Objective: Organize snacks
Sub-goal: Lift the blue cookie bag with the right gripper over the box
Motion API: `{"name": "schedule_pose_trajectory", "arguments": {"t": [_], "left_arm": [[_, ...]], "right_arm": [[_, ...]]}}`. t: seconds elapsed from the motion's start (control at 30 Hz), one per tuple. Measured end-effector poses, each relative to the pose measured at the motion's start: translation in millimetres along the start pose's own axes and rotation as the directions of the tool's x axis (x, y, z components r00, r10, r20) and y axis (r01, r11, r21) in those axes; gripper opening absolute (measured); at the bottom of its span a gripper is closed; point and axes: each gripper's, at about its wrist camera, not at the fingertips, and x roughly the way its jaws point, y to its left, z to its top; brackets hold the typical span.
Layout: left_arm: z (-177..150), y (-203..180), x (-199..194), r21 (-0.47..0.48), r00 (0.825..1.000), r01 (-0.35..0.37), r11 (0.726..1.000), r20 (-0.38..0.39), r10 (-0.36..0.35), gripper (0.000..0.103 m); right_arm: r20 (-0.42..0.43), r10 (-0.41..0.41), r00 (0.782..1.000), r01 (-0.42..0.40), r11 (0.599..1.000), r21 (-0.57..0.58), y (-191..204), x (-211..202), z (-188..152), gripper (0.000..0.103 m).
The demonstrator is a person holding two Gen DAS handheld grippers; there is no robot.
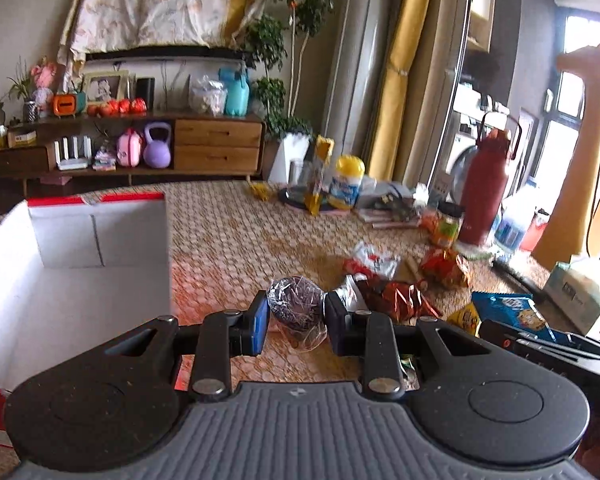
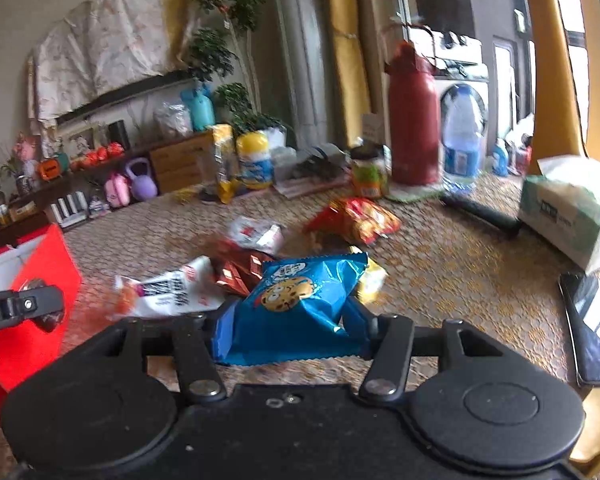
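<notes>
Dark wrapped snack (image 1: 297, 307) & blue cookie pack (image 2: 296, 300), both tool-pinched.

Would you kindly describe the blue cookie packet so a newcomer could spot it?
On the woven patterned tablecloth, find the snack pile right of the red box. The glossy blue cookie packet sits nearest, between the right gripper's fingers; it alone shows a cartoon cookie face.
</notes>
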Motion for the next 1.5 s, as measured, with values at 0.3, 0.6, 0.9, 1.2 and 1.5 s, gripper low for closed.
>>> {"name": "schedule_pose_trajectory", "arguments": {"t": [0.3, 0.6, 0.9, 1.2, 1.5], "left_arm": [[15.7, 31.6, -33.2, -0.037, 0.997, -0.043, 0.998, 0.065, 0.045, 0.029], [29.9, 74.8, -51.6, -0.082, 0.984, -0.135, 0.987, 0.103, 0.144, 0.029], [22.8, 115.5, -33.6, -0.100, 0.981, -0.195, 0.976, 0.005, 0.196, 0.010], [16.3, 145.7, -26.3, -0.150, 0.964, -0.264, 0.953, -0.033, 0.262, 0.010], [10.0, 175.1, -27.4, -0.185, 0.955, -0.297, 0.937, -0.076, 0.288, 0.010]], "right_arm": [[0.042, 0.091, 0.995, -0.088, 0.993, -0.073, 42.4, -18.8, 13.3, 0.054], [0.051, 0.200, 0.978, -0.190, 0.969, -0.158, 92.5, -24.2, 26.1, 0.054], [0.035, 0.307, 0.951, -0.291, 0.928, -0.233, 145.1, -9.9, 38.7, 0.054], [-0.015, 0.357, 0.934, -0.349, 0.903, -0.252, 168.3, 2.6, 42.7, 0.054], [-0.104, 0.454, 0.885, -0.462, 0.828, -0.318, 213.7, 9.2, 45.6, 0.053]]}}
